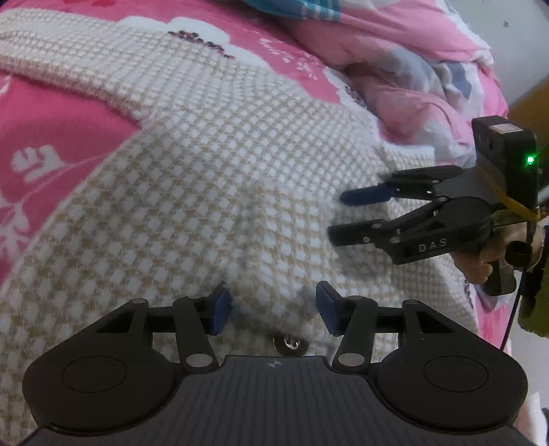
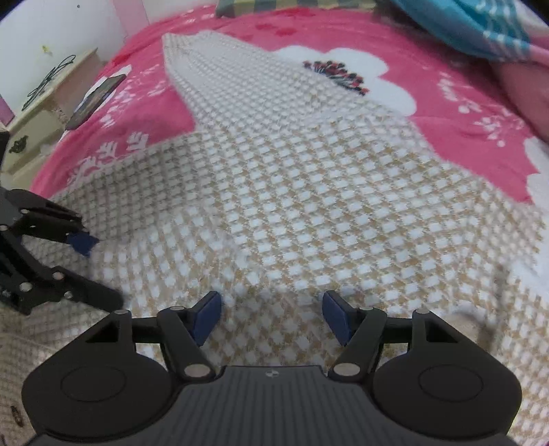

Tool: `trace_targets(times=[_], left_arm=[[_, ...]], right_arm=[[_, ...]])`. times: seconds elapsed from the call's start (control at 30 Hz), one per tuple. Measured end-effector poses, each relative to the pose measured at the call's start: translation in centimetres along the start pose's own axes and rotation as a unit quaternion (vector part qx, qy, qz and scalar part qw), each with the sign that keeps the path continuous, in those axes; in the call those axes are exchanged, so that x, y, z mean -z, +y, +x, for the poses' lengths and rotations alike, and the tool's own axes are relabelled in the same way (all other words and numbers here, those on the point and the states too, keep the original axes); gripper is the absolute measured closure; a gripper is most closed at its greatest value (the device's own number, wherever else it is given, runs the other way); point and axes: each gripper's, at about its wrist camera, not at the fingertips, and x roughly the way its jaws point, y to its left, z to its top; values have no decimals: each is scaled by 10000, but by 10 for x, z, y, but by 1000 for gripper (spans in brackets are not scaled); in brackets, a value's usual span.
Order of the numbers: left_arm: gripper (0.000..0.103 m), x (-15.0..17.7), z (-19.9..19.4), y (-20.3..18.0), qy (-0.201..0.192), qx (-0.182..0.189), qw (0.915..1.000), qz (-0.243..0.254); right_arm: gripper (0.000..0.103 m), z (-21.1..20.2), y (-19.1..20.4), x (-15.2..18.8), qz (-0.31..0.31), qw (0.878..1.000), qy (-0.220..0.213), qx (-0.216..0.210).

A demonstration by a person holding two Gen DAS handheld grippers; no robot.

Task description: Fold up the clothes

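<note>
A cream and tan checked knit garment (image 1: 212,192) lies spread on a pink bed cover, with a sleeve (image 1: 68,68) reaching to the far left. It fills the right wrist view (image 2: 308,206) too. My left gripper (image 1: 272,307) is open, its blue pads either side of a raised fold of the knit, near a metal snap button (image 1: 291,344). My right gripper (image 2: 271,314) is open just above the fabric. It shows at the right of the left wrist view (image 1: 338,218), jaws apart. The left gripper shows at the left edge of the right wrist view (image 2: 99,271).
The pink floral bed cover (image 2: 144,113) surrounds the garment. A crumpled pink quilt (image 1: 411,75) lies at the far right. A teal blanket (image 2: 463,24) is at the back. A dark phone (image 2: 96,99) lies on the bed's left edge by a nightstand (image 2: 37,113).
</note>
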Motion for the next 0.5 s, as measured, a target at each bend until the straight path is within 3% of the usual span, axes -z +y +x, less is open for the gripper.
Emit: trace_targets(times=[0.07, 0.1, 0.13, 0.17, 0.23, 0.5], left_arm=[[60, 0, 2, 2, -41, 21, 10000, 17], [70, -1, 2, 1, -72, 19, 10000, 60], [81, -2, 3, 0, -102, 18, 9999, 103], [84, -3, 3, 0, -133, 16, 9998, 146], [90, -7, 3, -2, -213, 32, 9996, 198], [91, -66, 0, -23, -962, 416, 9937, 387]], right_arm=[[73, -3, 0, 1, 21, 9999, 99, -37], [87, -5, 1, 2, -11, 9999, 106, 38], [93, -8, 2, 3, -39, 9999, 107, 111], [98, -11, 2, 4, -35, 9998, 72, 167], [99, -19, -1, 7, 148, 9995, -117, 247], [99, -67, -22, 7, 731, 9841, -1122, 1170]])
